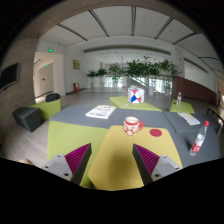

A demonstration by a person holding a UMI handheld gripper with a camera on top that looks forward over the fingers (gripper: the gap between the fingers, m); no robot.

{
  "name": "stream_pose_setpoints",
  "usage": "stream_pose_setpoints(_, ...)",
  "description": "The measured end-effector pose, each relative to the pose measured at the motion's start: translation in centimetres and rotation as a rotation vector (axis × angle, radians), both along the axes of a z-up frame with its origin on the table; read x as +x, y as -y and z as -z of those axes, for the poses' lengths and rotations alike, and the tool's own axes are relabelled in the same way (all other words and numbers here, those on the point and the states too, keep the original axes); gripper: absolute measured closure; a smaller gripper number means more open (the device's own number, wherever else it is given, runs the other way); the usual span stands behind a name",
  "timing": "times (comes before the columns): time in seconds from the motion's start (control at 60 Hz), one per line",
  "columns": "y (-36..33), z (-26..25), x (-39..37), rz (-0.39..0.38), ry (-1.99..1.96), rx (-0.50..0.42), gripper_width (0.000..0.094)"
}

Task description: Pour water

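A dark armchair point(27, 117) sits at the far left, beside the yellow-green table point(110, 150). On the table's far left part lies a white sheet of paper point(100, 111). The gripper point(111, 160) hangs low over the table with its fingers spread wide apart — nothing between the pink pads point(75, 157), only bare tabletop. Straight ahead of the fingers, well beyond them, stands a white cup with a red pattern point(131, 124). Just right of it lies a small red disc point(155, 131). Farther back stands a colourful box point(135, 96). At the right — near the table's edge — stands a water bottle with a red cap point(198, 141), upright, well apart from the cup.
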State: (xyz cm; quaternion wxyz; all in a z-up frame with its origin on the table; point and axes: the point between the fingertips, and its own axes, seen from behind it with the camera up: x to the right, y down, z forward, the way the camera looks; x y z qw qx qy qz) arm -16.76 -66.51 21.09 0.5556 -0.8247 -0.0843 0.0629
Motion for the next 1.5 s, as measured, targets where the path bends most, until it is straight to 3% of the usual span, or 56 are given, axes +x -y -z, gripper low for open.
stream_pose_setpoints(0.167, 0.9, 2.5, 7.8, 0.123, 0.032, -0.043, 0.0087)
stream_pose_setpoints(0.417, -1.7, 9.2, 30.5, 0.325, 0.120, -0.076, 0.0085)
stream_pose_setpoints(0.7, -9.4, 12.1, 46.5, 0.475, 0.162, -0.003, 0.0095)
stream_pose_setpoints(0.867, -15.1, 12.6, 51.5, 0.523, 0.142, 0.050, 0.0100)
stream_pose_setpoints(1.0, -18.1, 13.0, 53.3, 0.531, 0.123, 0.090, 0.0176)
stream_pose_setpoints(1.067, -19.9, 12.8, 53.8, 0.516, 0.116, 0.113, 0.0396)
stream_pose_setpoints(1.183, -20.5, 12.8, 53.0, 0.510, 0.141, 0.133, 0.0461)
stream_pose_setpoints(1.2, -20.5, 12.8, 53.0, 0.512, 0.148, 0.134, 0.0520)
stream_pose_setpoints(1.233, -20.4, 12.3, 53.0, 0.517, 0.156, 0.134, 0.0510)
stream_pose_setpoints(1.25, -20.3, 12.3, 53.0, 0.518, 0.160, 0.133, 0.0558)
stream_pose_setpoints(1.367, -20.4, 12.1, 53.0, 0.532, 0.198, 0.123, 0.0559)
stream_pose_setpoints(1.5, -20.1, 8.2, 53.4, 0.570, 0.297, 0.154, 0.0560)
